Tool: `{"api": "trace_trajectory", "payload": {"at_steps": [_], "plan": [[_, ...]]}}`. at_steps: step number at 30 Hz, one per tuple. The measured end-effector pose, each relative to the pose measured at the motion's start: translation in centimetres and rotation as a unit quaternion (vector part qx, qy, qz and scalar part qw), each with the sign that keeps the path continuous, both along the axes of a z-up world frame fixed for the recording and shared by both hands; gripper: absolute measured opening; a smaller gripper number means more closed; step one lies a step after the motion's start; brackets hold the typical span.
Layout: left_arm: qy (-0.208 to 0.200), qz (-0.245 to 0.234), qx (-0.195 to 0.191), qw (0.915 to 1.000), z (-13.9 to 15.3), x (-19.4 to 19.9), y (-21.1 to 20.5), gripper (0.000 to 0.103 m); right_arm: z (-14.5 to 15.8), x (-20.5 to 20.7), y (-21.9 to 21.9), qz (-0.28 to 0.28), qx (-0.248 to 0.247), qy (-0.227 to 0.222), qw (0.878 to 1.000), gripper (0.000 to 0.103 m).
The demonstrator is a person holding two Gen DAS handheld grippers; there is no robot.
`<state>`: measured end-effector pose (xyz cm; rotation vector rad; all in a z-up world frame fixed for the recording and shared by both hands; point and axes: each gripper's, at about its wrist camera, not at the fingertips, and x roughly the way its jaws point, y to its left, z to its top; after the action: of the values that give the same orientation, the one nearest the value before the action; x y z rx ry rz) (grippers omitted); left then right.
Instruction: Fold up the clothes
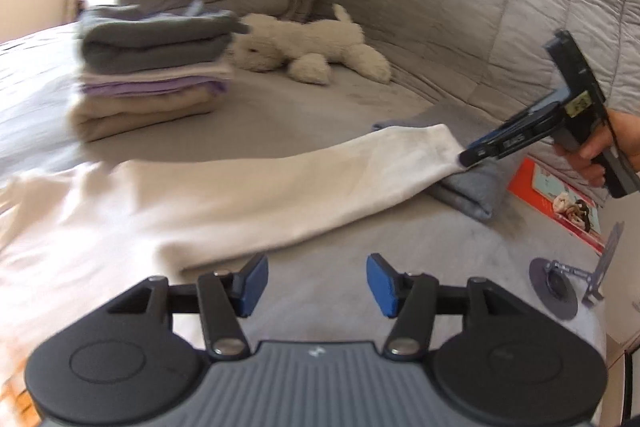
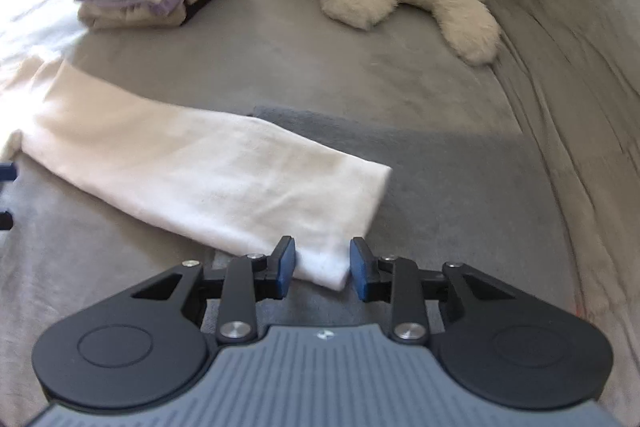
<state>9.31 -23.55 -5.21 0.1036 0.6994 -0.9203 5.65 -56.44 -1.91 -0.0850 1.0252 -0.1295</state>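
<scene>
A bed covered in a grey sheet fills both views, with a quilted grey backrest on its far and right side and rolled bedding piled at the far end. On the far left sits a stack of folded clothes, grey on top, lilac and beige below, and to its right lies a cream plush dog. The task's thing, a white long-sleeved garment, is spread over the near left of the bed, one sleeve stretched to the right so that its cuff lies over a folded grey cloth. A red-edged picture book and a small metal stand lie at the near right. The right tongs are tipped down over the cuff; the cuff corner sits between their blue pads, which stand slightly apart and do not appear to press it. The left tongs are spread and empty, hovering over bare sheet just beside the garment's near edge. The step in hand looks like the sleeve fold: the sleeve is laid out straight but not yet brought across the body. The next move likely calls for the right tongs to nip the cuff and carry it leftward over the torso, while the left tongs pin or lift the shoulder so the cloth does not drag.
</scene>
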Motion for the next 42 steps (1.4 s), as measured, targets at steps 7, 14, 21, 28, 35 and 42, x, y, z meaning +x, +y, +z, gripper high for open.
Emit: {"api": "trace_trajectory", "payload": {"at_steps": [7, 14, 21, 28, 35, 42], "plan": [[-0.033, 0.09, 0.03, 0.9949, 1.2, 0.2, 8.2, 0.062, 2.7, -2.6, 3.2, 0.026, 0.001, -0.039, 0.999, 0.035], [-0.048, 0.192, 0.051, 0.9788, 0.8, 2.7, 15.9, 0.057, 2.5, -0.9, 11.1, 0.098, 0.03, -0.092, 0.99, 0.035], [-0.046, 0.278, 0.074, 0.9566, -1.6, 7.2, 20.6, 0.037, -0.1, 3.6, 20.5, 0.166, 0.075, -0.145, 0.973, 0.034], [-0.068, 0.303, 0.108, 0.9445, -3.1, 11.9, 21.9, 0.029, -3.8, 10.2, 27.2, 0.198, 0.098, -0.148, 0.964, 0.023], [-0.082, 0.301, 0.128, 0.9416, -3.7, 16.1, 21.6, 0.029, -5.6, 16.8, 29.6, 0.2, 0.077, -0.141, 0.967, 0.015], [-0.092, 0.316, 0.133, 0.935, -3.8, 18.1, 20.6, 0.03, -5.8, 20.9, 30.4, 0.187, 0.068, -0.146, 0.969, 0.004]]}}
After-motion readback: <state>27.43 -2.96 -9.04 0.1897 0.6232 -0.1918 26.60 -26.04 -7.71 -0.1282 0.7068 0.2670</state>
